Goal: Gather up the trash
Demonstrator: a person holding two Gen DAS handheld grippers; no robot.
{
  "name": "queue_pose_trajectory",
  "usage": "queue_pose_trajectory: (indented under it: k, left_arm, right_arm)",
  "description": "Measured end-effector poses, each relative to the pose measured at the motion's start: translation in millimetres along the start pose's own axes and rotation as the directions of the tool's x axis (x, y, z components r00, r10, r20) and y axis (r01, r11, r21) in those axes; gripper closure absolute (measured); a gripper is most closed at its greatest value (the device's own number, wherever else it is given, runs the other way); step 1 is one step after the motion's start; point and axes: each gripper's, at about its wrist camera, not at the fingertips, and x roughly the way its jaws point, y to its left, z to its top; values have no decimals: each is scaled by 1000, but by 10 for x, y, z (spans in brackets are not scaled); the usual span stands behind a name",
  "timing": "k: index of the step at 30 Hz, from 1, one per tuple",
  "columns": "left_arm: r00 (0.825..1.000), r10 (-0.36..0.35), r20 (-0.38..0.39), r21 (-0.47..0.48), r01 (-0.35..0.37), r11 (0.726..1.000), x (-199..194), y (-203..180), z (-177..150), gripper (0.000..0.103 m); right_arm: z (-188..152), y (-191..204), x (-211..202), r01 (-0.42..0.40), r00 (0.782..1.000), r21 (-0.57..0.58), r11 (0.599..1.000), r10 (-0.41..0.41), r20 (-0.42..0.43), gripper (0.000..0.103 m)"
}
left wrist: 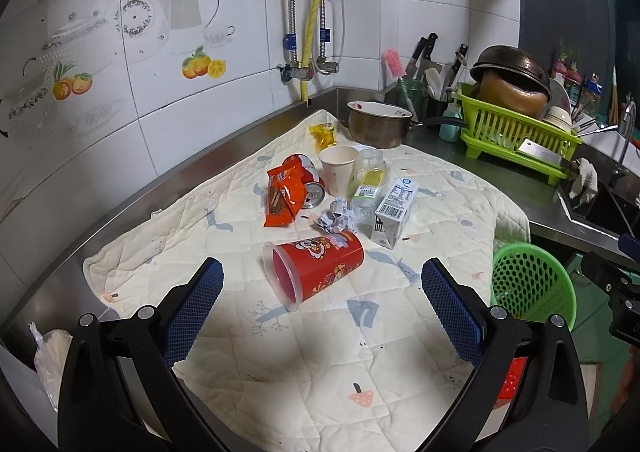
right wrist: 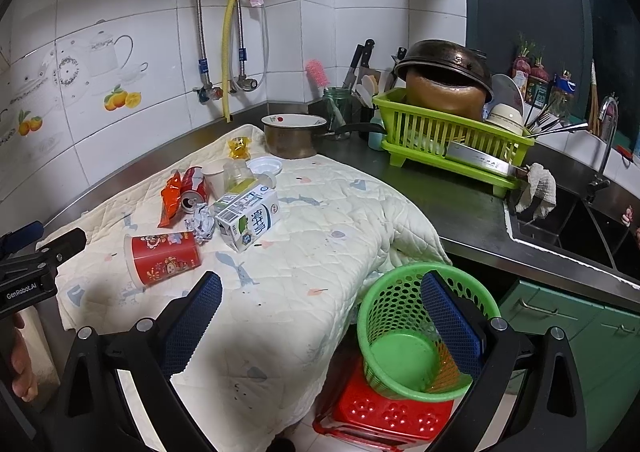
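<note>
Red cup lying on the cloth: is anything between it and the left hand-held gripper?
Nothing visible. The red cup lies just ahead of the open left hand-held gripper, with only bare cloth between. The other trash sits behind the cup.

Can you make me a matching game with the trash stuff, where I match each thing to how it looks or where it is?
Things:
1. red cup
2. milk carton
3. green basket
4. paper ball

Descriptions:
A. stands on a red stool, beside the counter
B. crumpled, between cup and carton
C. lies on its side, open mouth toward the left gripper
D. white box with a barcode

Pairs: 1-C, 2-D, 3-A, 4-B
</note>
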Motion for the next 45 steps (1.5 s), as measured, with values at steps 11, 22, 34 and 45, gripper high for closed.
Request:
queue_pose_trajectory:
  k: [11,22,34,45]
  left_arm:
    - [1000,-6,-4,-2,6,1000,24,45,21,5]
    - [1000,-2,-8,0,2,1000,91,107,34,5]
    - [997,-73,-16,7,74,997,254,321,42,5]
    - [980,-160,-120,85,170,982,842,419,-91,6]
  right_arm:
    - [0,43,46,-20,1000,-14,1000,20,1,7]
    - [37,90,122,-36,999,-30,999,36,1,7]
    - [129,160,326,-53,999,-53,997,53,-12,7]
    - [193,321,681,-116,992,-78,990,111,-58,7]
